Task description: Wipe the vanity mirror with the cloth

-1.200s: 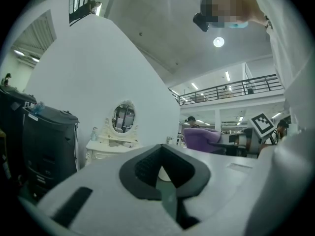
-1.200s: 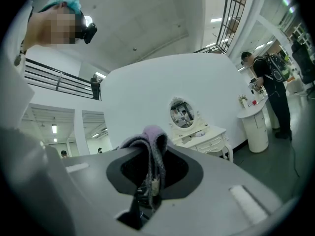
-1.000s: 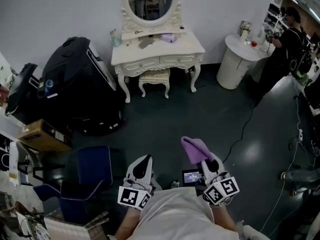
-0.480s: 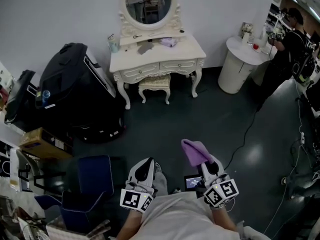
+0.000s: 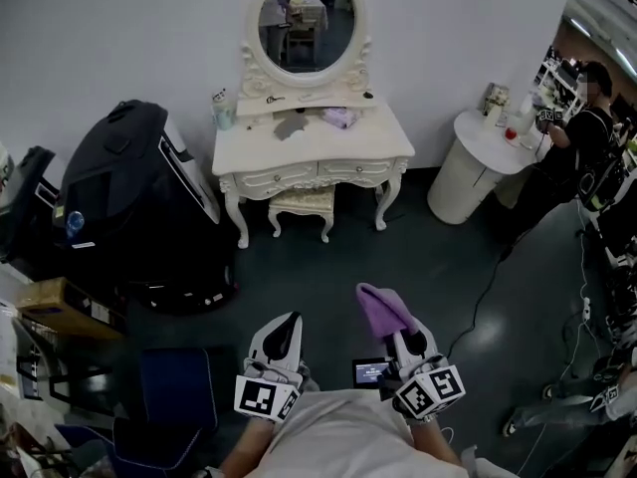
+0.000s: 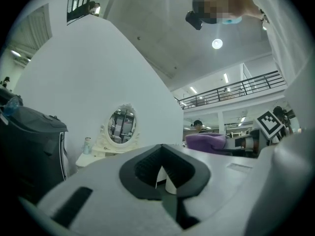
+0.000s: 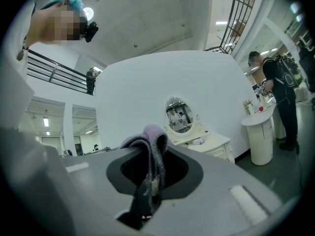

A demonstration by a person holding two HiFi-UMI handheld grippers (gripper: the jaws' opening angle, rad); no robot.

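An oval vanity mirror [image 5: 308, 24] in a white ornate frame stands on a white dressing table [image 5: 373, 149] against the far wall; it also shows as the small mirror [image 6: 120, 127] in the left gripper view and the mirror [image 7: 179, 116] in the right gripper view. My right gripper [image 5: 406, 338] is shut on a purple cloth [image 5: 379, 309], which drapes between the jaws as the cloth [image 7: 151, 154]. My left gripper [image 5: 280, 340] is shut with nothing in it. Both are held close to my body, far from the table.
A small stool [image 5: 300, 204] sits under the table. A big black bag [image 5: 124, 202] stands at the left, with a blue chair [image 5: 174, 386] nearer me. A round white side table [image 5: 472, 162] and a person in black [image 5: 567, 162] are at the right. A cable [image 5: 488, 287] crosses the dark floor.
The view has shifted so the table and mirror sit lower and slightly nearer in the frame. Both grippers stay at my body, the right still holding the cloth.
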